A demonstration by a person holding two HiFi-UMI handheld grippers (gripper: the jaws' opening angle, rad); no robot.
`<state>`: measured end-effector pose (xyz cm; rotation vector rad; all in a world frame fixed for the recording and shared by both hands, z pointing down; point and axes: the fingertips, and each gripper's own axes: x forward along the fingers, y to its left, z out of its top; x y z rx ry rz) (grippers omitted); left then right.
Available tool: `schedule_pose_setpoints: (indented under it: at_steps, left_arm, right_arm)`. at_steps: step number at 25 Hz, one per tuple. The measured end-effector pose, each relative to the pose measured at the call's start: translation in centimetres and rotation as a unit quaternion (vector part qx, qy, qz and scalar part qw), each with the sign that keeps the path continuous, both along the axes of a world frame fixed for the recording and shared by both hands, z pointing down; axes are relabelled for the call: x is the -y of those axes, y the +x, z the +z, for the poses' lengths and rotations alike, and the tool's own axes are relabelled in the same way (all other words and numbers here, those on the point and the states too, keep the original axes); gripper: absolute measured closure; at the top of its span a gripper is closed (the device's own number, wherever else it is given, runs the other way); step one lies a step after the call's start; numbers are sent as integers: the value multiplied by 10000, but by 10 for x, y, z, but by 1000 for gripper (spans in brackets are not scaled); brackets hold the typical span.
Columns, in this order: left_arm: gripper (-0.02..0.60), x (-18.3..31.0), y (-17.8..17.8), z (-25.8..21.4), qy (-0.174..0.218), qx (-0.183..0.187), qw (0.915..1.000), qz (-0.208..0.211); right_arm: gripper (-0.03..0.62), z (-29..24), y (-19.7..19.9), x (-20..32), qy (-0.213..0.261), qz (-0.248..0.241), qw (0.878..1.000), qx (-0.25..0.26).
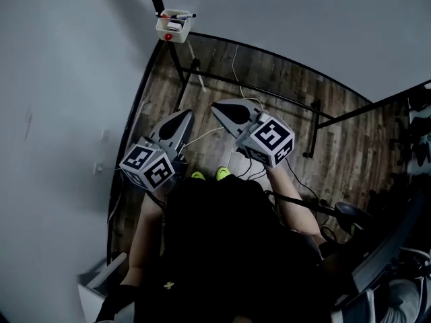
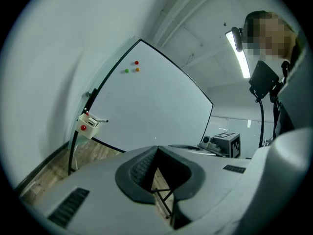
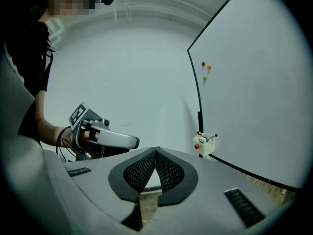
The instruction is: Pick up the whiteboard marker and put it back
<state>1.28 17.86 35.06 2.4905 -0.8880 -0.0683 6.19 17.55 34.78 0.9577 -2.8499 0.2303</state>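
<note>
Approach step; we have nothing picked up yet. The jaws of the left gripper (image 2: 156,150) and the right gripper (image 3: 156,151) are pressed together and empty. The whiteboard marker (image 1: 182,15) lies in the white holder (image 1: 173,29) at the whiteboard (image 2: 146,106) edge, well ahead of us. Next, we judge, we must close in, open one gripper's jaws and line up on the marker's protruding end.

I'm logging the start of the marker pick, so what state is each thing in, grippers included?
left gripper: shut, empty.
right gripper: shut, empty.
whiteboard marker: lying across the holder, not held.
holder: hanging at the whiteboard's edge, with things in it.
whiteboard: no writing visible.
magnets: three, stuck on the whiteboard.
</note>
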Motion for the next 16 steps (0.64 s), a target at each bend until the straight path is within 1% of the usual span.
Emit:
schedule_pose_setpoints:
  at_steps: [5, 9, 16]
  left_arm:
    - [551, 2, -4, -4, -3, -35, 10000, 45]
    - [549, 10, -9, -7, 36, -31, 10000, 4]
    - [550, 13, -20, -6, -14, -31, 10000, -78]
  right_arm:
    - [597, -3, -10, 9, 7, -32, 10000, 34]
    - [597, -7, -15, 18, 50, -76, 10000, 41]
    - [597, -4, -27, 21, -3, -165, 9999, 24]
